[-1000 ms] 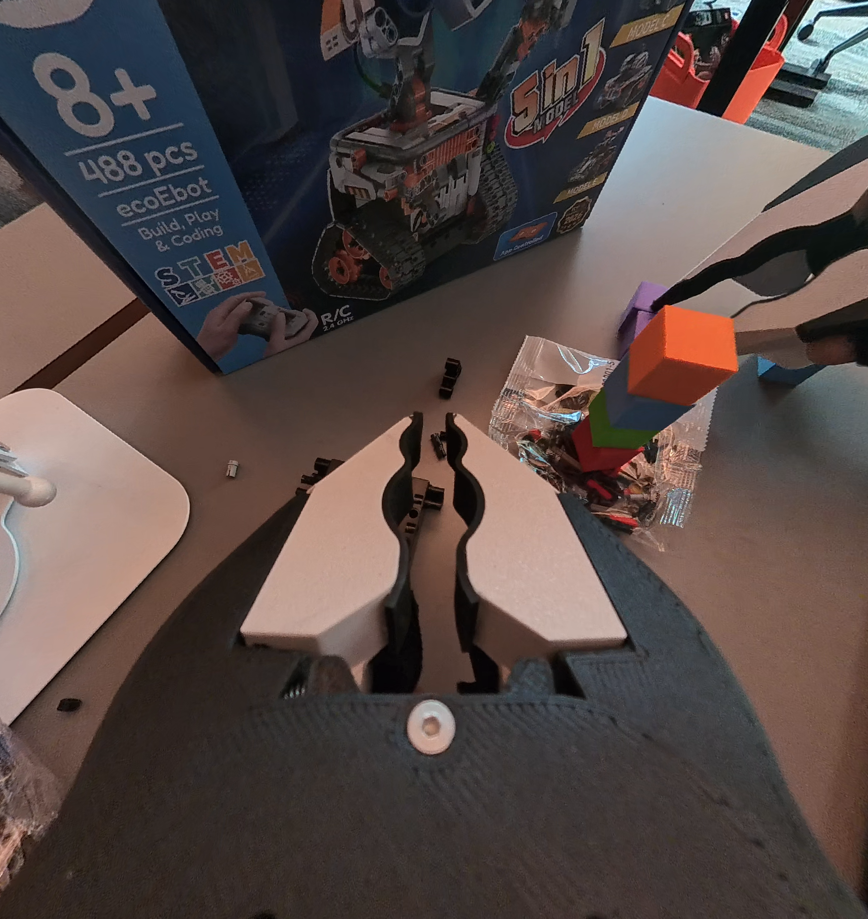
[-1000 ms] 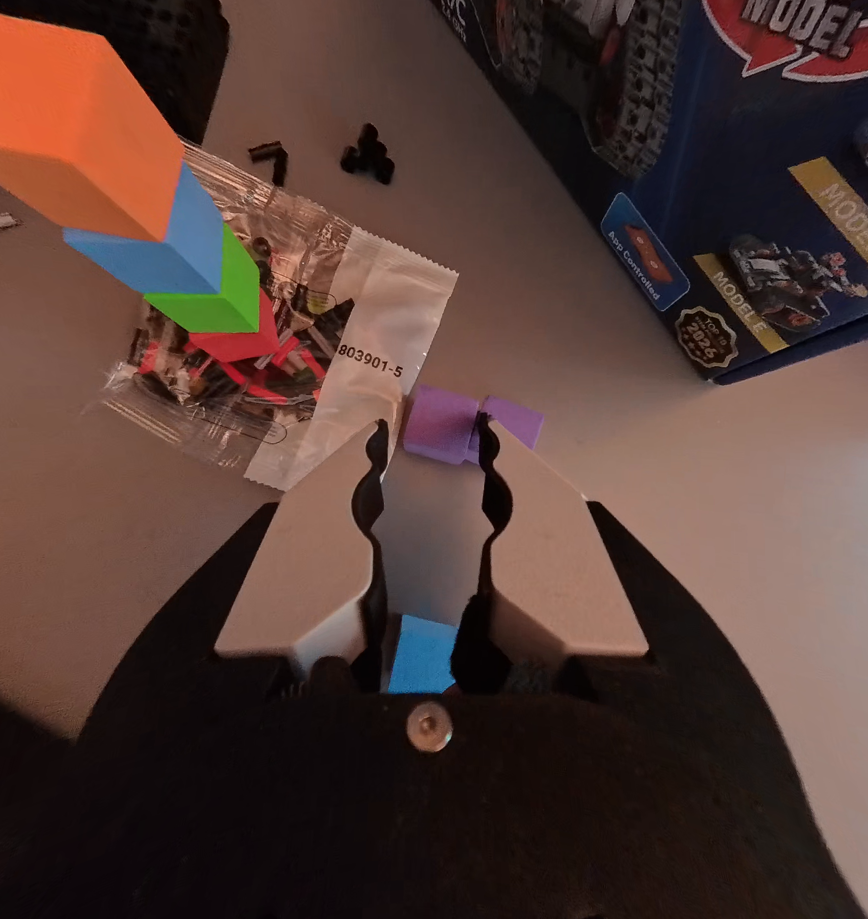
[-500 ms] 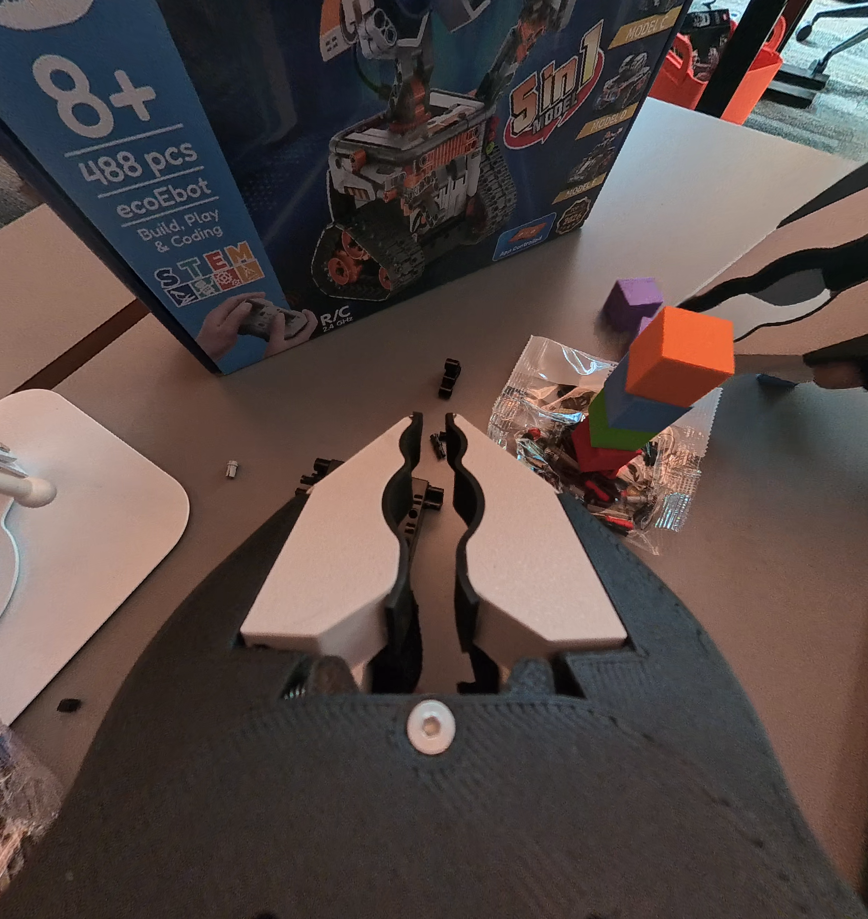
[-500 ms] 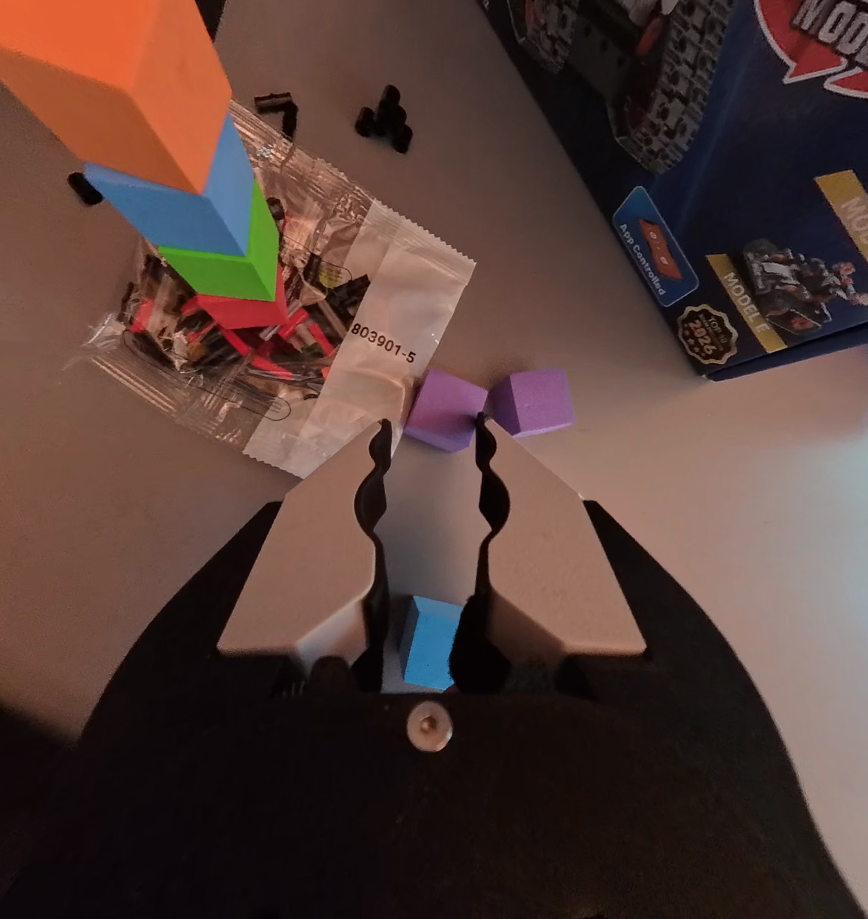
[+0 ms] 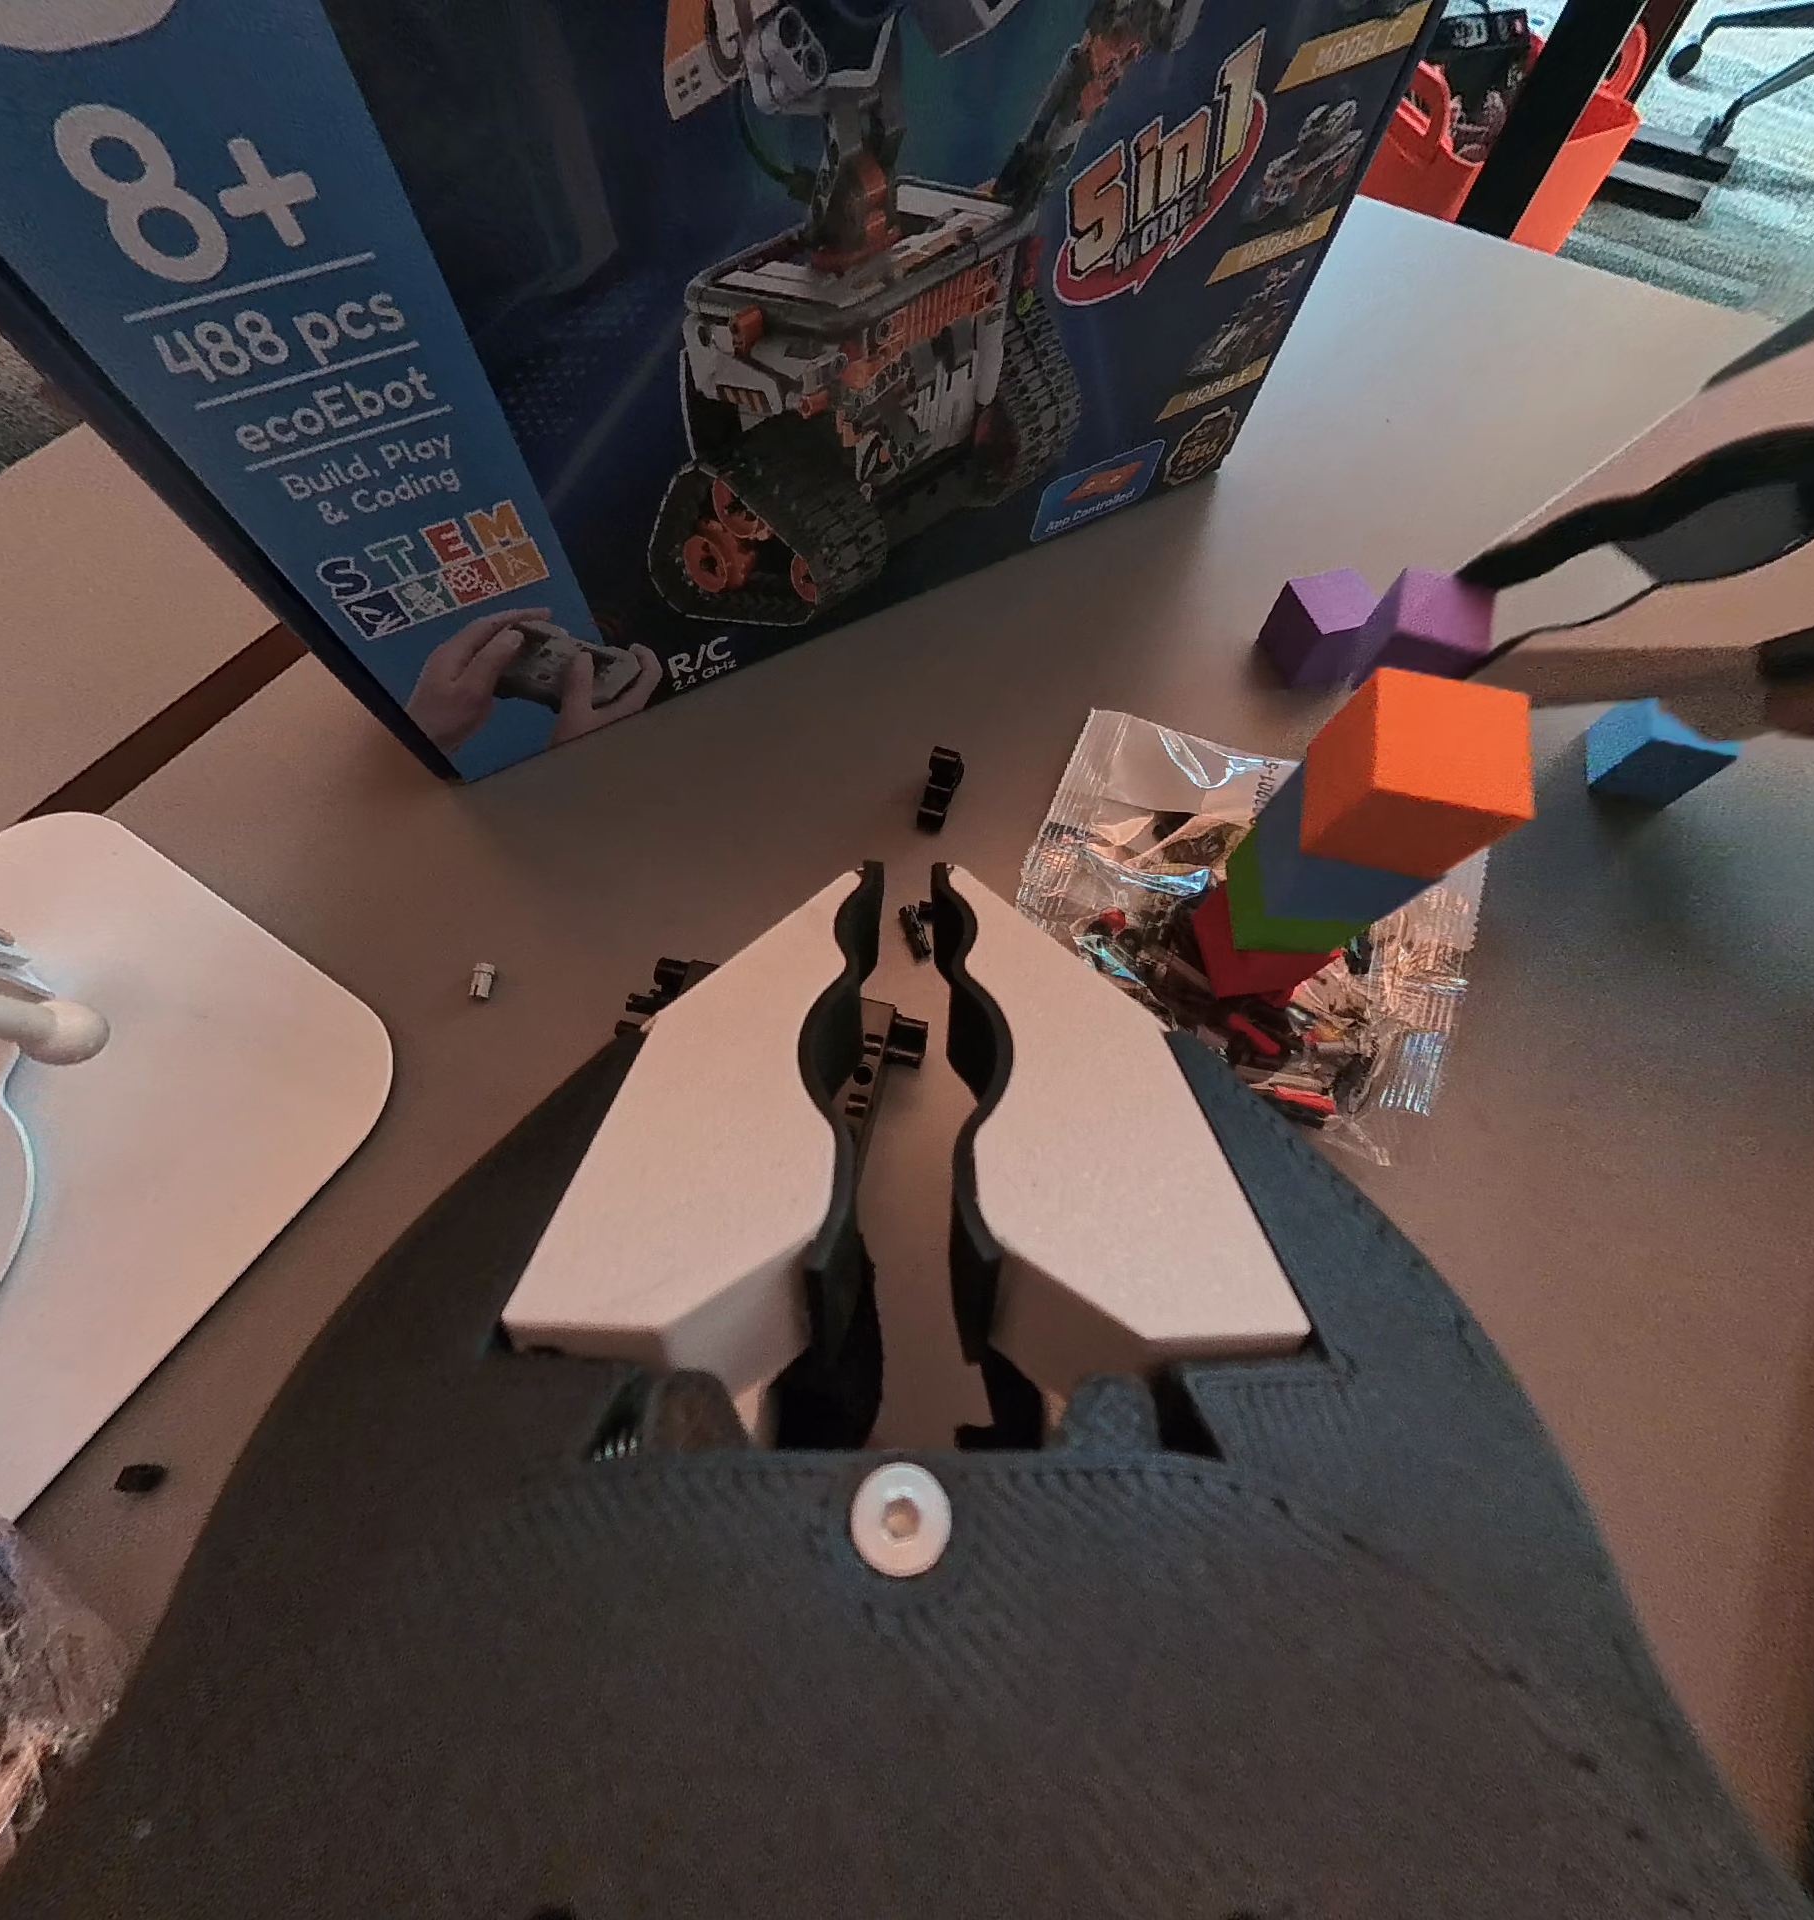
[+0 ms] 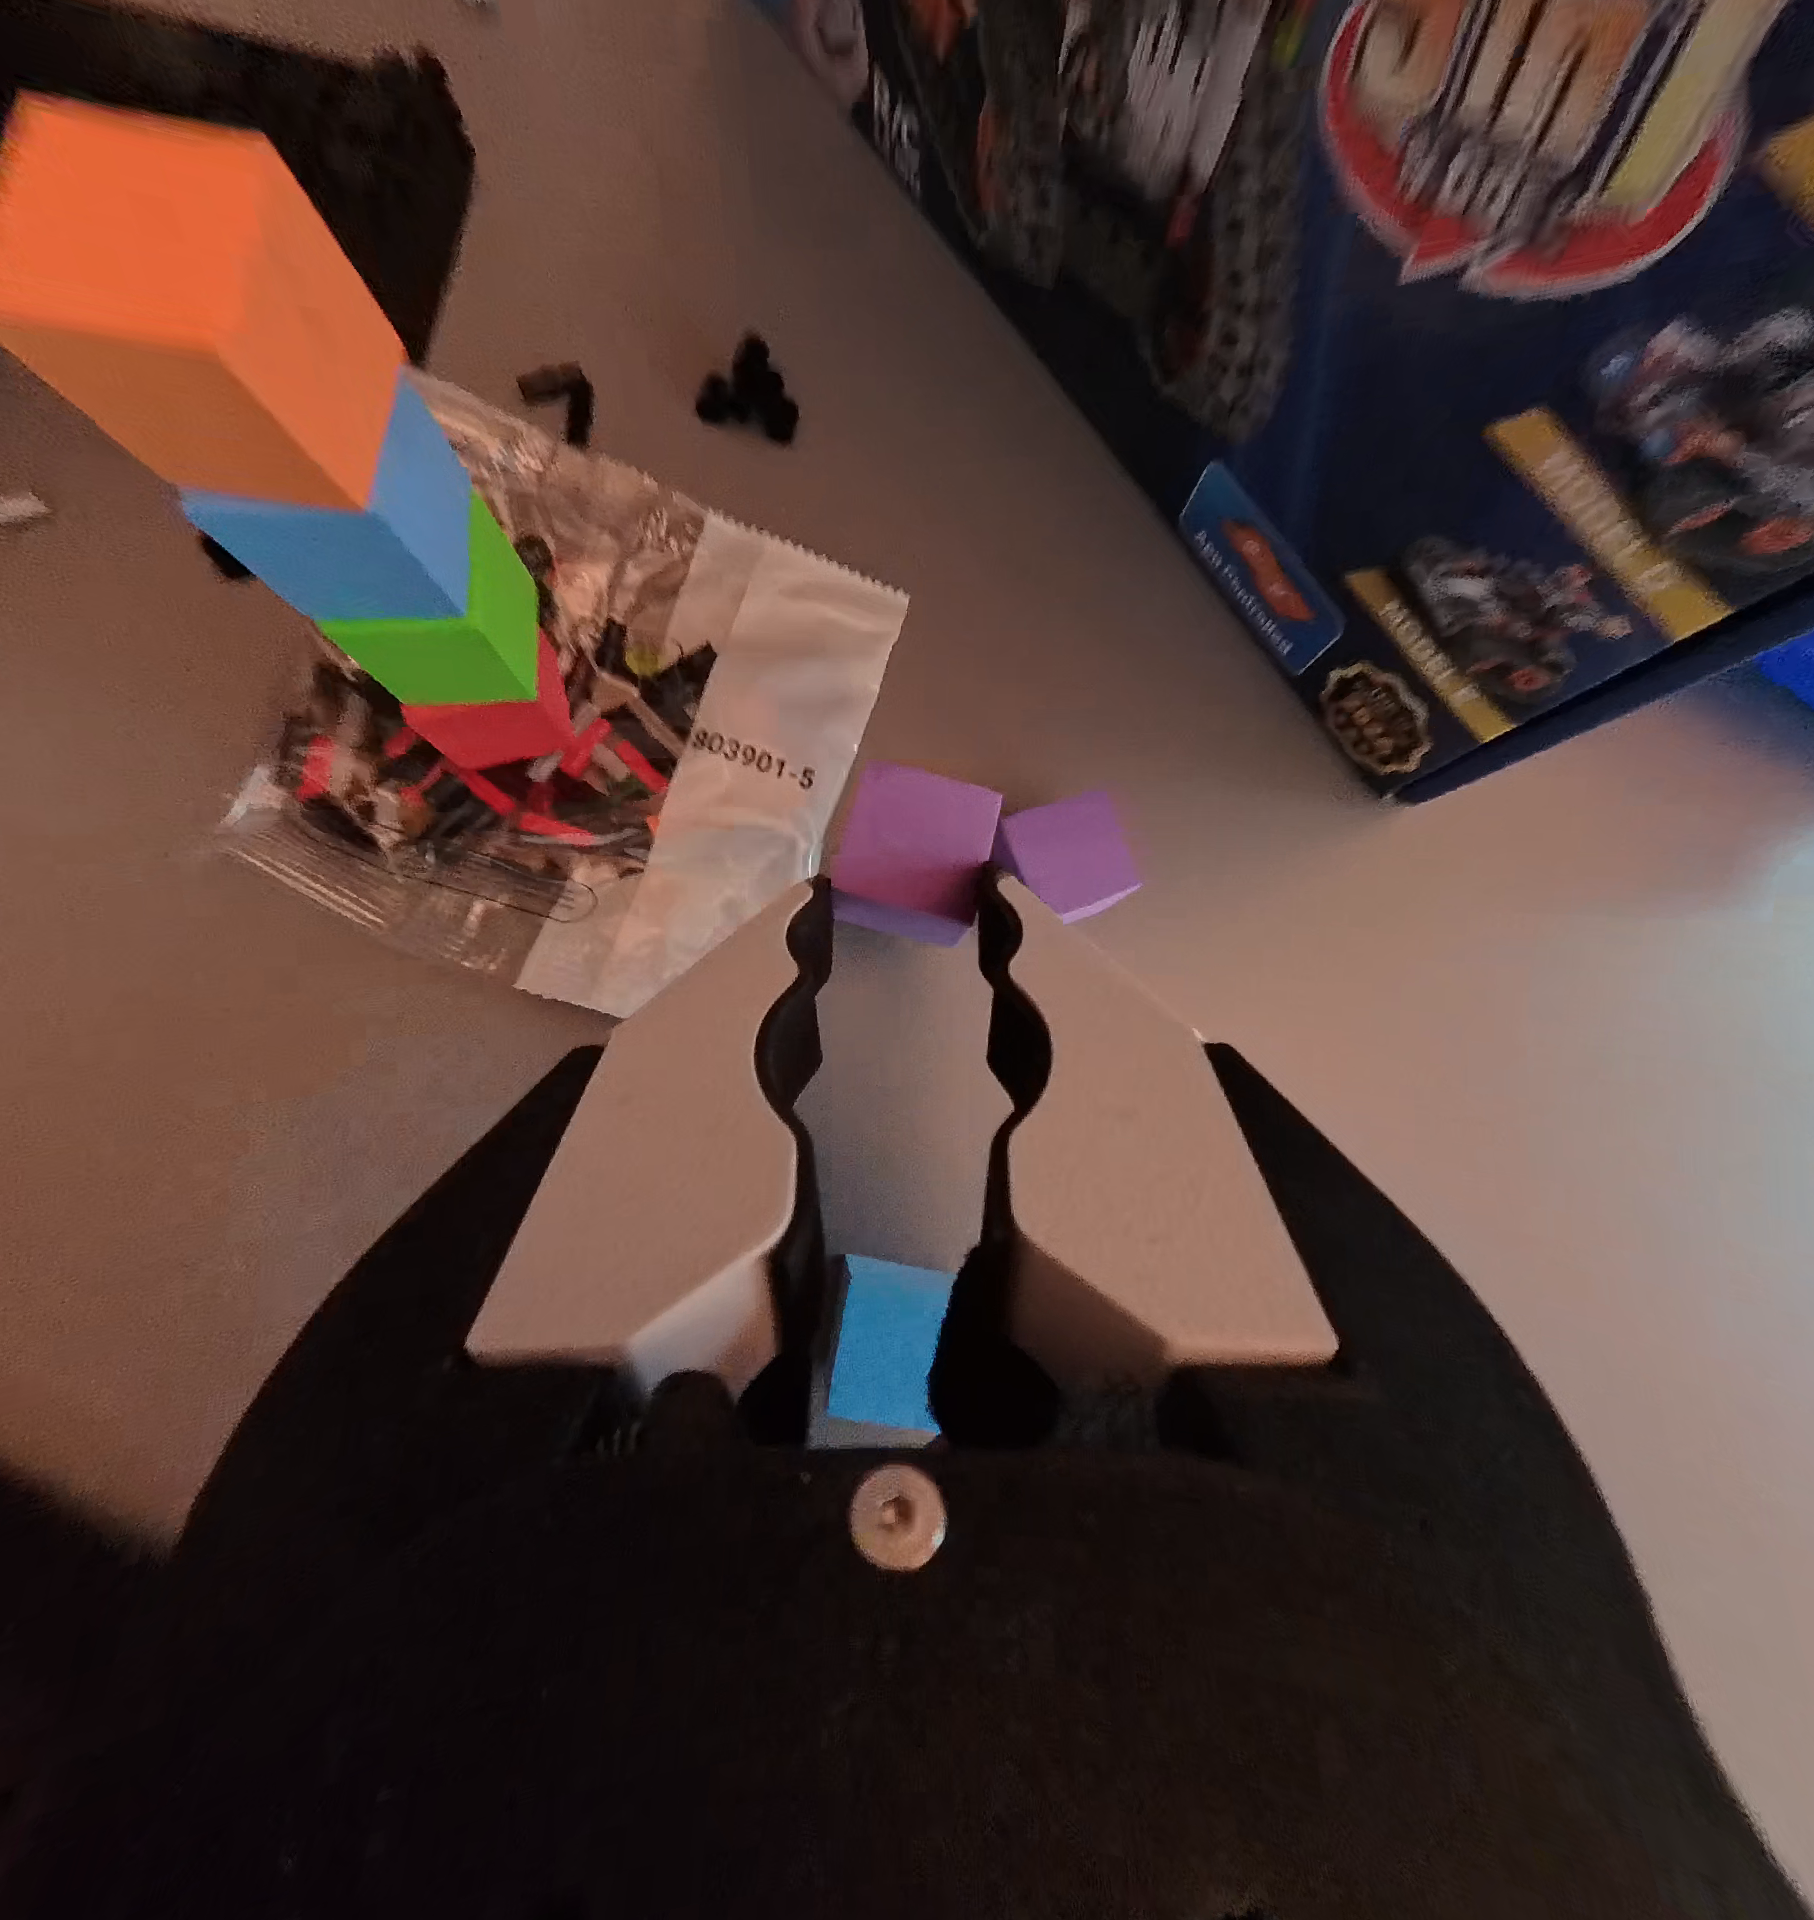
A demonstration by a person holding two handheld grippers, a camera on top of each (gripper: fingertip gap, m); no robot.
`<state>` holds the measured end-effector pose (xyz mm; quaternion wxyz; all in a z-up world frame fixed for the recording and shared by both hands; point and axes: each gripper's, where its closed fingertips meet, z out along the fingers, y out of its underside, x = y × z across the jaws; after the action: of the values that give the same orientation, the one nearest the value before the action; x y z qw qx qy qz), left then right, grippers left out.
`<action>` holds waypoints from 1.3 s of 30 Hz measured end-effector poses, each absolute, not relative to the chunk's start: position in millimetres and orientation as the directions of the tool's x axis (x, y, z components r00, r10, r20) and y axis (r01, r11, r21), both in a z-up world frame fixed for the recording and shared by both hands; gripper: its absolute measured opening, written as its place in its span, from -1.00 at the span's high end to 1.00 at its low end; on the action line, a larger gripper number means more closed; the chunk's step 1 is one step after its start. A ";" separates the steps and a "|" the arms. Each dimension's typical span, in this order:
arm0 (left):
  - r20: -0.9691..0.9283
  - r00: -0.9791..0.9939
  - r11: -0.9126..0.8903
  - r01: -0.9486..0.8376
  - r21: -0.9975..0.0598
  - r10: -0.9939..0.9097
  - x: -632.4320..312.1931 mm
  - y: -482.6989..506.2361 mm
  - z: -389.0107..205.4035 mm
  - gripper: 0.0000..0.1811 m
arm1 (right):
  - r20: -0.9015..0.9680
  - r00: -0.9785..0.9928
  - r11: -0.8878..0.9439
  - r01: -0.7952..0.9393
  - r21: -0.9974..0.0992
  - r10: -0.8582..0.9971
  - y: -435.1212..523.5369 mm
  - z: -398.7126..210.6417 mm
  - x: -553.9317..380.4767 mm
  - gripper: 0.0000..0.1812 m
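right gripper has its tips clamped on 1 purple cube, lifted off the grey table; in the left wrist view that cube sits between the tips above the surface. a 2nd purple cube lies on the table just beside it, corner touching or nearly so, cannot tell. a loose blue cube lies on the table under the right gripper's fingers, near their base. left of the tips stands a stack of 4 cubes, orange on blue on green on red, resting on a clear bag of small parts. left gripper hovers low over the table, jaws a narrow gap apart, gripping nothing; a small black piece lies on the table below the gap. big blue toy box stands behind. white base plate at left, small black parts scattered near the bag.
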<state>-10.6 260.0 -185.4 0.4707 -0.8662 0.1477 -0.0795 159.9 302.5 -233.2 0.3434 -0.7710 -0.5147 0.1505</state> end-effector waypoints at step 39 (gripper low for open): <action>-0.002 0.942 -0.511 -0.184 -0.840 -0.337 -8.6 259.6 -184.9 0.91 | 0.112 0.373 -0.191 0.682 -0.706 0.921 320.0 -196.6 163.8 0.52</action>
<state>-8.6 259.6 -184.9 0.4712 -0.8653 0.1505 -0.0810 163.8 320.0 -196.6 0.3475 -0.7523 -0.5327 0.1718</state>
